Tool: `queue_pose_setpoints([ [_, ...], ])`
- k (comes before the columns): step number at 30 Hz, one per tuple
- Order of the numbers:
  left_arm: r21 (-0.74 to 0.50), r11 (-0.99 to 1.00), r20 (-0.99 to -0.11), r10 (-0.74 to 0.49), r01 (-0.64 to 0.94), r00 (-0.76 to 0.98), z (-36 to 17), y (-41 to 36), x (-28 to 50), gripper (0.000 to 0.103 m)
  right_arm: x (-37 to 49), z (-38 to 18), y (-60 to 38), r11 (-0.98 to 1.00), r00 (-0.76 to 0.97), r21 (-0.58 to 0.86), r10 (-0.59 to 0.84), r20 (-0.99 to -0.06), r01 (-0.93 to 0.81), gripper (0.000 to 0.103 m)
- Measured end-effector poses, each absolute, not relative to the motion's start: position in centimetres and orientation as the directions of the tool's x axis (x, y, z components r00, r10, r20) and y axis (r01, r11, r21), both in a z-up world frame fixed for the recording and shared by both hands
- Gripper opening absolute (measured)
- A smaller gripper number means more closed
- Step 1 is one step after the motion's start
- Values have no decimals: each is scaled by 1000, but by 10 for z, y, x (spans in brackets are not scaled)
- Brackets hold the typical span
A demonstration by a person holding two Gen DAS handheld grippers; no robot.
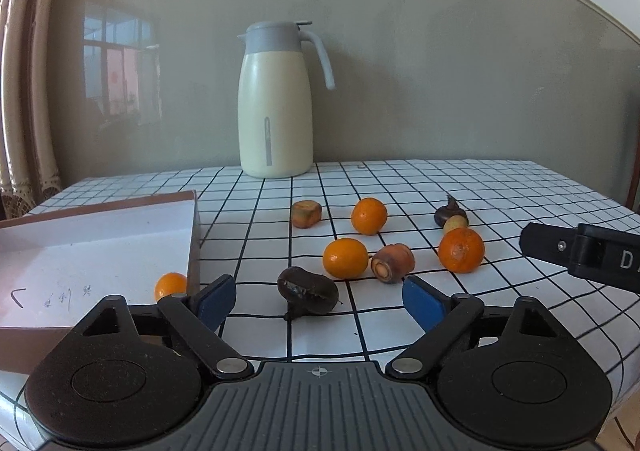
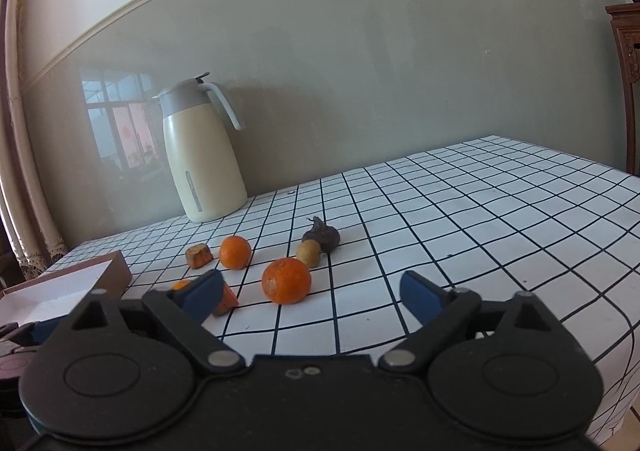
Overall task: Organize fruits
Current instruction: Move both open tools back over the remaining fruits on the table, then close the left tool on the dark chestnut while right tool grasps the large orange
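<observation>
My left gripper (image 1: 320, 301) stands open low over the checked tablecloth, and a dark brown fruit (image 1: 308, 291) lies between its blue pads without touching them. Just beyond it lie an orange (image 1: 345, 258) and a carrot stub (image 1: 393, 262). Another orange (image 1: 171, 285) rests against the box wall. My right gripper (image 2: 314, 293) is open and holds nothing. A big orange (image 2: 286, 280) sits just ahead of it, nearer its left finger. Farther back lie a smaller orange (image 2: 235, 252), a carrot piece (image 2: 199, 254), a yellowish fruit (image 2: 308, 252) and a dark bulb (image 2: 322, 237).
An open white cardboard box (image 1: 96, 251) sits at the table's left, and its brown wall is close to my left finger. A cream thermos jug (image 1: 276, 103) stands at the back against the wall. The checked tablecloth (image 2: 480, 219) stretches bare to the right.
</observation>
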State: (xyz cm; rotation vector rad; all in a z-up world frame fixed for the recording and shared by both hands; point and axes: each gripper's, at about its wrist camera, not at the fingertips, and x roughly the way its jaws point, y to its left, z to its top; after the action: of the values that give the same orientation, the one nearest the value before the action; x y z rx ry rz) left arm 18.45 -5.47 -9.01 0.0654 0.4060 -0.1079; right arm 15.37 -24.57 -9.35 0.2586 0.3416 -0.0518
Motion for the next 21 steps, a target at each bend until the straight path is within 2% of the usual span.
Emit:
queue_pose_setpoints([
  [11,22,995,-428,-74,92,901,-94,-58,207,81,174,-95,-241,971,925,230,34,-378,58,60],
  [21,26,997,-446,-51,70,894,-99,-59,215,80,194,-97,-236,979,910,202,49,-412,39,57],
])
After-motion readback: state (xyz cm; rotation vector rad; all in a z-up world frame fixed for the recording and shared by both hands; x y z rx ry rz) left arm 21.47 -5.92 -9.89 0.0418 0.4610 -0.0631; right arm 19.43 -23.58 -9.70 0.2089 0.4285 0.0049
